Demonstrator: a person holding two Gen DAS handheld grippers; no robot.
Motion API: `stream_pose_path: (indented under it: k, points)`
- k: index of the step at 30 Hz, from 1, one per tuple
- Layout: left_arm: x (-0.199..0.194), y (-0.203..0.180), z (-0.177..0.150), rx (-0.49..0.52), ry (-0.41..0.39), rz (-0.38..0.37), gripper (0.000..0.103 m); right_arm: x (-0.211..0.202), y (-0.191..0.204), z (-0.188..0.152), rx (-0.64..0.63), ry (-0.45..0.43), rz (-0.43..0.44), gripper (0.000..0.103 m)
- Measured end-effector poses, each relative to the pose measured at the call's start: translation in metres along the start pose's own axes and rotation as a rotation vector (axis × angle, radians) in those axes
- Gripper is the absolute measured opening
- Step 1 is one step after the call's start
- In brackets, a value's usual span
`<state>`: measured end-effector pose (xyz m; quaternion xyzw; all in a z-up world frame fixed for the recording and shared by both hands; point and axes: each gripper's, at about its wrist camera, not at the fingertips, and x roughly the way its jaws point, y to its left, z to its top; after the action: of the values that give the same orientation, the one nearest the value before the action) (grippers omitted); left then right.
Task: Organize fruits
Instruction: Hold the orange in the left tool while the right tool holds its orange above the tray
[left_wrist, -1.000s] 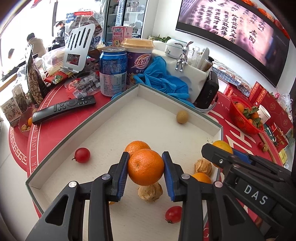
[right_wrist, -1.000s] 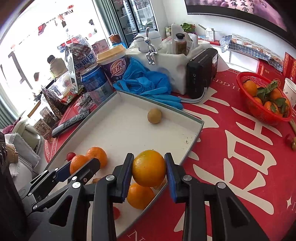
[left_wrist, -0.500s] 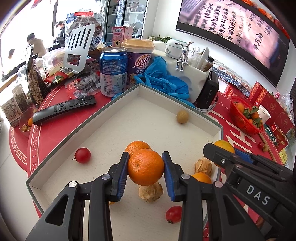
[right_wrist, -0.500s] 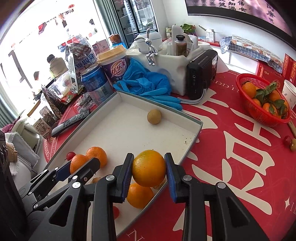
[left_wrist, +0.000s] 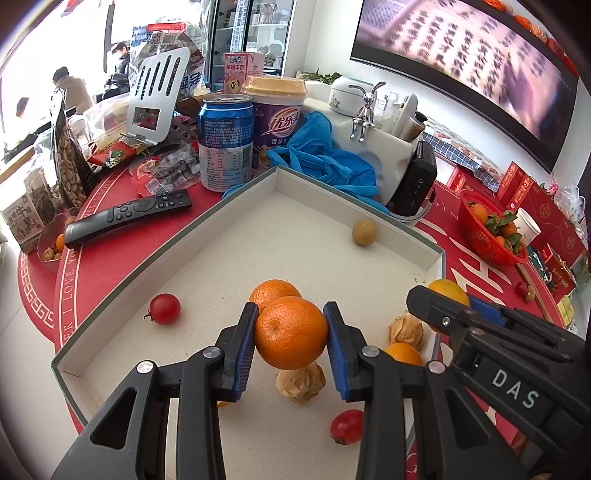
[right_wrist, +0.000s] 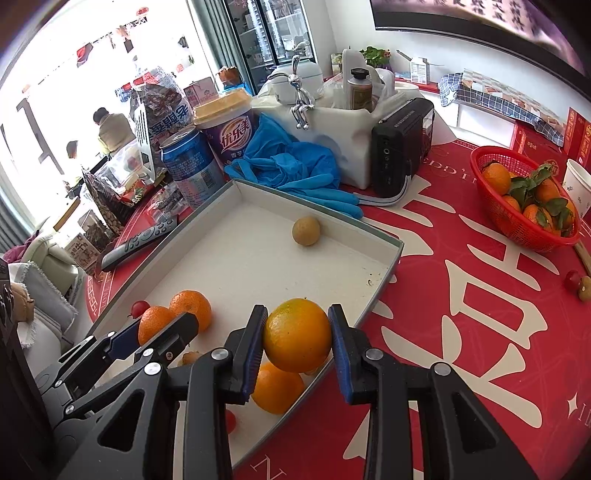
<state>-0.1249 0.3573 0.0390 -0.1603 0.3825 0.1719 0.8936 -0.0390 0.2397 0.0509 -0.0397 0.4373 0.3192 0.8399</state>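
The left gripper has its fingers clamped on a mandarin, held above the white floor of the shallow tray beside a second mandarin. The right gripper has its fingers pressed on a yellower orange, held over the tray's near right edge, above another orange lying inside; the tray sits on the red worktop

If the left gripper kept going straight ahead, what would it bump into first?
Probably the second orange mandarin lying just behind the orange mandarin the left gripper holds, inside the white cardboard tray; depth is uncertain.
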Motion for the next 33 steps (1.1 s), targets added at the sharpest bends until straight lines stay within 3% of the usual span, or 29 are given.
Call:
stream_pose_path:
  k: [33]
  points:
    - [-0.005,0.001,0.003,0.032,0.009,-0.021,0.039,-0.015,0.015,0.011,-0.049,0.02,-0.006,0.035]
